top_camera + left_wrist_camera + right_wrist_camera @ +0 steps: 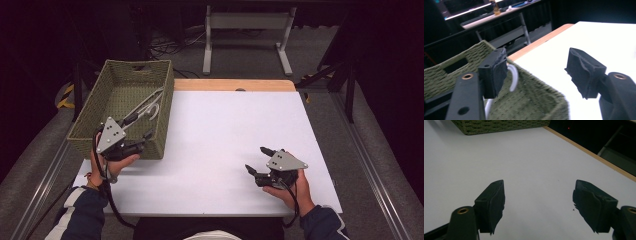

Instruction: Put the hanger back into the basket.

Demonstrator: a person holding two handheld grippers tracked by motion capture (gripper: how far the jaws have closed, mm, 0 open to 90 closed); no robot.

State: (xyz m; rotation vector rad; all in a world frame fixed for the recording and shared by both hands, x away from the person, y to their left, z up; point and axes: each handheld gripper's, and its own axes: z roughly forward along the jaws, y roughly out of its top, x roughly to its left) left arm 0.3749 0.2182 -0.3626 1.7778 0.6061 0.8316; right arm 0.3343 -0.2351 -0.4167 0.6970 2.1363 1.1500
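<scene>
A green woven basket [169, 85] stands on the left of the white table [230, 125]. Inside it lies a white looped object with a grey bar [150, 106]; its white loop [514, 76] shows just behind one jaw. My left gripper [140, 127] is open over the basket's near right corner [536, 77], with nothing between its jaws. Low over the bare table at the front right, my right gripper [256, 159] also stands open and holds nothing. The right gripper [539, 195] points toward the basket [499, 125] at the far left of its view.
A wooden strip [235, 85] runs along the table's far edge. Beyond it, a grey table frame [247, 30] and cables lie on the dark floor. Metal rails flank the table on both sides. The white sheet spreads wide between the two grippers.
</scene>
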